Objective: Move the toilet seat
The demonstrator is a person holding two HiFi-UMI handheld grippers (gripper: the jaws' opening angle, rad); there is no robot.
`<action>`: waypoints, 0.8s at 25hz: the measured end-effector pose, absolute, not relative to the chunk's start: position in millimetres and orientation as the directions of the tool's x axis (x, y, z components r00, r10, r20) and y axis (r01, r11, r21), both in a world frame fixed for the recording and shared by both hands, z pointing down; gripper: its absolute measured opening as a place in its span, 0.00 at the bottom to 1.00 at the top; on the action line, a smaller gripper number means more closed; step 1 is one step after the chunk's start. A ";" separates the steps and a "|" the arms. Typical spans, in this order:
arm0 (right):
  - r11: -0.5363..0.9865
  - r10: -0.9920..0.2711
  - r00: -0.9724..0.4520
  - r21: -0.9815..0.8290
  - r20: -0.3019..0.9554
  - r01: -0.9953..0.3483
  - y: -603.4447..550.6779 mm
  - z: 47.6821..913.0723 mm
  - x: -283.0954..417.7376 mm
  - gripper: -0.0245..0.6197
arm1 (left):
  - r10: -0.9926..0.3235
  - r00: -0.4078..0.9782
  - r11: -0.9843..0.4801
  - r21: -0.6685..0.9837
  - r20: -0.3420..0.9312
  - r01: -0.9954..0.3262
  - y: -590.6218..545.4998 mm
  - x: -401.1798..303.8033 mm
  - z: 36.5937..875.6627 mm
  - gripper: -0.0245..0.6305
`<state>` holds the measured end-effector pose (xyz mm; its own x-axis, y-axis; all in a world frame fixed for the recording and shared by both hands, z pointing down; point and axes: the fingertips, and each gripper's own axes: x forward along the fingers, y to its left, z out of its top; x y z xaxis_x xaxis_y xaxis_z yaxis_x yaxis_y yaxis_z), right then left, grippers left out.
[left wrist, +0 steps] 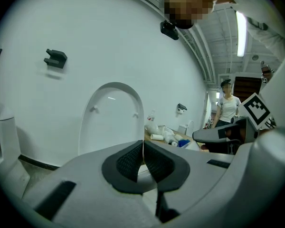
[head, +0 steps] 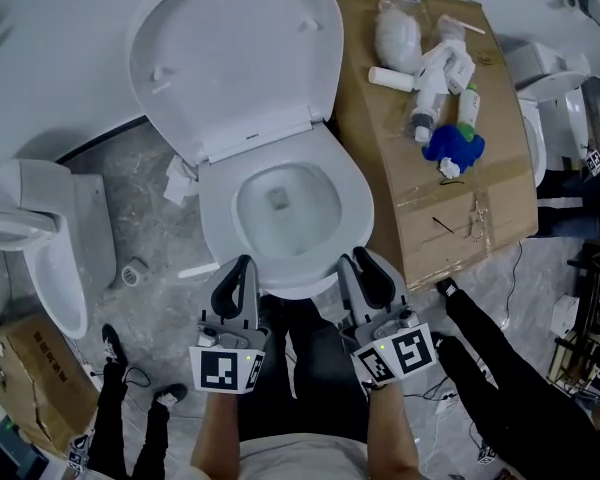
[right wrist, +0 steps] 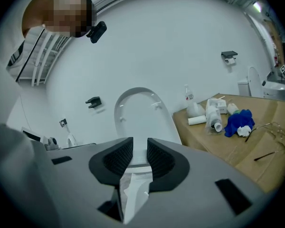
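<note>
Standing at the front rim of the bowl (head: pixel 355 193), I hold both tools clear of the porcelain, touching nothing. The toilet seat (head: pixel 235 58) is up at the bowl's back edge, tipped toward the wall, and by my reading that lean is what keeps it there with no grip on it. Whether a ring is folded up with the lid I cannot tell. The left gripper (head: pixel 238 268) has its pads pressed together on nothing. The right gripper (head: pixel 360 265) shows a narrow gap, also empty. I judge the seat either already moved or waiting to be brought down.

The count: two grippers, one raised seat and one open bowl. One cardboard box (head: pixel 450 198) stands against the bowl's right side. One blue cloth (head: pixel 455 146) lies near the middle of its top, beside a heap of white bottles (head: pixel 440 73) toward its far edge, too tangled to number.
</note>
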<state>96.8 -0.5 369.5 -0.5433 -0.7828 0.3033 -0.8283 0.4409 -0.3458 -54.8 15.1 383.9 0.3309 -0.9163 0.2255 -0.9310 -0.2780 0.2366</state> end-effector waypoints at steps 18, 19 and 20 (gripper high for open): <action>0.515 -0.772 -0.570 -0.249 0.282 -0.820 -35.2 342.8 72.0 0.09 | -0.931 0.314 -0.263 0.254 0.188 -0.931 -15.0 -71.9 361.5 0.06; 0.517 -0.771 -0.571 -0.246 0.281 -0.820 -36.2 341.8 71.1 0.09 | -0.931 0.313 -0.261 0.254 0.187 -0.931 -16.0 -72.7 360.7 0.06; 0.521 -0.770 -0.572 -0.241 0.281 -0.819 -37.4 340.9 70.3 0.09 | -0.932 0.311 -0.260 0.255 0.186 -0.931 -17.1 -73.3 359.8 0.06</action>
